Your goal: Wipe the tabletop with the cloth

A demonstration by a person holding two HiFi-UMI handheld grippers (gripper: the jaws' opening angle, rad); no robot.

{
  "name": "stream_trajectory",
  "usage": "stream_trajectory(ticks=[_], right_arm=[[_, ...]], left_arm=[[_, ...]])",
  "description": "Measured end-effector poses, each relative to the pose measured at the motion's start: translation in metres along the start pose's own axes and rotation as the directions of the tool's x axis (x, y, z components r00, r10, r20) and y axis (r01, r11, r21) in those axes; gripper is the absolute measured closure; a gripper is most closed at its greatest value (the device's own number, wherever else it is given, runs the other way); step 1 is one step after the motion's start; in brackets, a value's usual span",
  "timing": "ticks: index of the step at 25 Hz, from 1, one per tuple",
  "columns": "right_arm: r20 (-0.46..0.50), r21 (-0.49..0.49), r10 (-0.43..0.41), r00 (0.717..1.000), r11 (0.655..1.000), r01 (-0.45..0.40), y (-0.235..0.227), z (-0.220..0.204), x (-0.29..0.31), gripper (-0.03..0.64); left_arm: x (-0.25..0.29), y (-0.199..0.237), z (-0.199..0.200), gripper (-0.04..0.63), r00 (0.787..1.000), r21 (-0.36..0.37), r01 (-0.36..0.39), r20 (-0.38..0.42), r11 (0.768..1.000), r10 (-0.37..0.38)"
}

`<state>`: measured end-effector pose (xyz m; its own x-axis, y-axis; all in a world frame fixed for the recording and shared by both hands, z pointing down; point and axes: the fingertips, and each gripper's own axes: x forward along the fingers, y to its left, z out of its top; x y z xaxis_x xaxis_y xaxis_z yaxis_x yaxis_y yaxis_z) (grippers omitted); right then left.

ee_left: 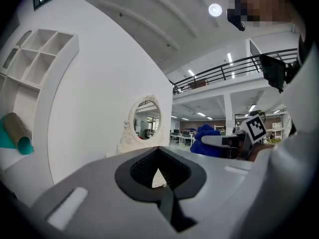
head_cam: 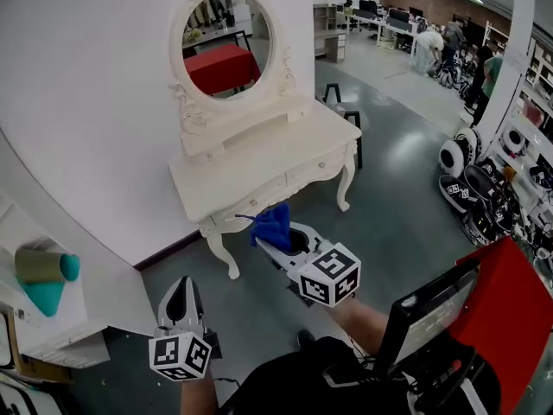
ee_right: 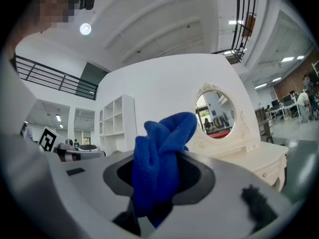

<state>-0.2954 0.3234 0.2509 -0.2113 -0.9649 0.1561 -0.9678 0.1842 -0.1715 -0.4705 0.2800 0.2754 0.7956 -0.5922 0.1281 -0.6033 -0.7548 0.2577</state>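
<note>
At the lower left of the frame, closest in, the left gripper hangs over the grey floor with its jaws pressed together on nothing. Right of it, at centre, the right gripper pinches the bunched blue cloth. The cloth overlaps the front edge of the white counter; whether they touch cannot be told. Open floor spreads right of the counter's curved legs, toward a red panel at lower right.
</note>
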Motion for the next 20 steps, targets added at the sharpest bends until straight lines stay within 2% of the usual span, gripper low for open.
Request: stream_trajectory(ticks=[10, 14, 20], right_arm=[[-0.021, 0.018, 0.061, 0.998, 0.998, -0.06, -0.074, -0.001, 0.034, 0.46], [-0.033, 0.039, 0.077, 0.997, 0.996, -0.075, -0.093, -0.005, 0.052, 0.46], [-0.053, 0.031, 0.085, 0.995, 0.996, -0.084, -0.111, -0.007, 0.093, 0.46]], left_arm=[[0.075, 0.005, -0.001, 0.588, 0.997, -0.006, -0.082, -0.009, 0.997, 0.082], [0.096, 0.008, -0.003, 0.588, 0.995, 0.004, -0.098, -0.025, 0.995, 0.098], [0.135, 0.034, -0.003, 0.588, 0.995, -0.008, -0.097, -0.028, 0.995, 0.097]])
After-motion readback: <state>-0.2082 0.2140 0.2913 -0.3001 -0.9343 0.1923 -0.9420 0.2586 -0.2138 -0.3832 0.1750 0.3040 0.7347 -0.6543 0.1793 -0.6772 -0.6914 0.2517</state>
